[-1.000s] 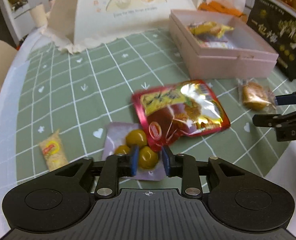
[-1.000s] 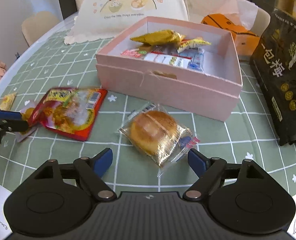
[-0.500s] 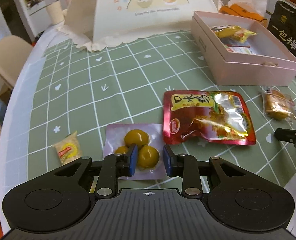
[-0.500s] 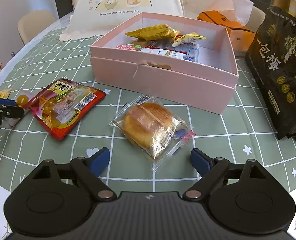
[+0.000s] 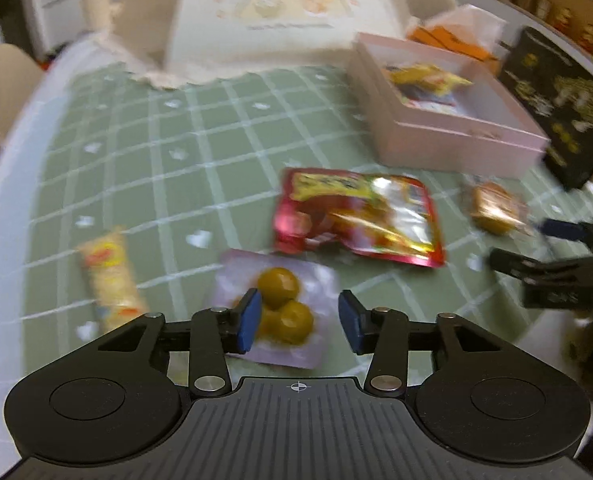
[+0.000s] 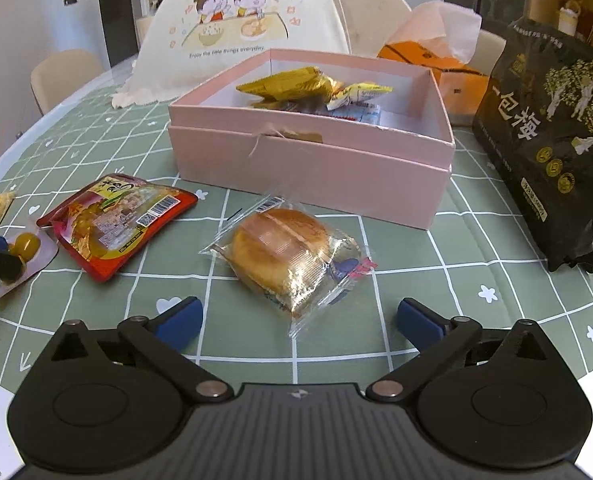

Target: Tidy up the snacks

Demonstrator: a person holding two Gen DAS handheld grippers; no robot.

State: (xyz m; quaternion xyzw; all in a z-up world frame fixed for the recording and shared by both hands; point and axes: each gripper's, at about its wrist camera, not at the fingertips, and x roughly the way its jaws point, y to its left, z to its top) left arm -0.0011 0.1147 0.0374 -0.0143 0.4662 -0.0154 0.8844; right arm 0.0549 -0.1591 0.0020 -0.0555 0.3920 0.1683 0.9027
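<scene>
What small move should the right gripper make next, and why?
Probably ease forward and down over the wrapped bun. The right gripper, whose jaws have just been opening, stands wide and empty just short of it, and the pink box beyond already holds snacks.

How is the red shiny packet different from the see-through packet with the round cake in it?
The red packet is opaque foil printed with pictures and a barcode; the cake packet is clear, so the golden cake shows through. The red packet lies flat and thin; the cake packet bulges up thick. The red packet sits nearer the packet of yellow-green balls; the cake packet lies just ahead of the right hand-held gripper. Both lie on the green checked cloth, outside the pink box.
</scene>
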